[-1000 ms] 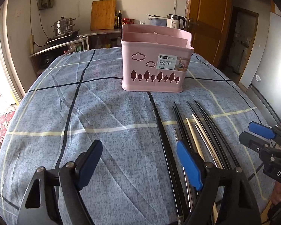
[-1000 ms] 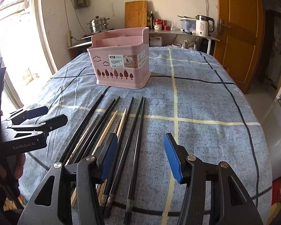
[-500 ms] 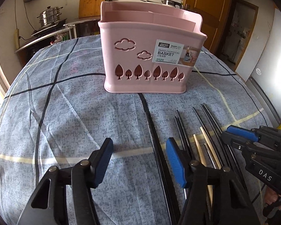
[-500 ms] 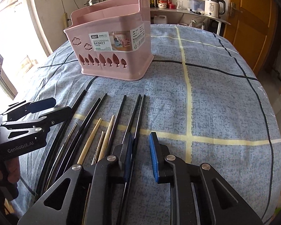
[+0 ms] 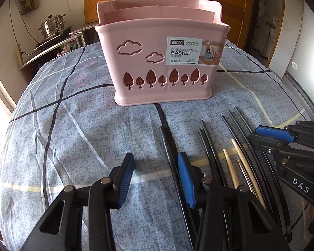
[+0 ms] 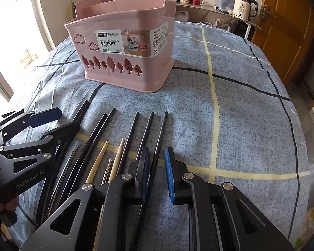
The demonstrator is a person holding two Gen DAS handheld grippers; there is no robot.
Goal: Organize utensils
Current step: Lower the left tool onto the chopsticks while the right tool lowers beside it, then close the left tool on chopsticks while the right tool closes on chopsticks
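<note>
A pink divided chopstick basket (image 5: 161, 62) stands upright on the blue checked tablecloth; it also shows in the right wrist view (image 6: 125, 48). Several black, wooden and metal chopsticks (image 6: 106, 152) lie side by side in front of it, also seen in the left wrist view (image 5: 234, 156). My left gripper (image 5: 155, 179) is open, low over the cloth, its right finger beside the leftmost black chopstick (image 5: 171, 156). My right gripper (image 6: 157, 175) is partly closed around the rightmost black chopstick (image 6: 160, 133), with a gap still showing between pads and stick.
The tablecloth (image 6: 251, 115) stretches to the right of the chopsticks. A counter behind holds a white kettle (image 6: 243, 7), jars and a steel pot (image 5: 52, 26). A wooden door (image 6: 288, 27) stands at the right.
Both grippers moved forward and lower toward the basket and chopsticks. The left jaws narrowed. The right jaws closed in around the rightmost black chopstick.
</note>
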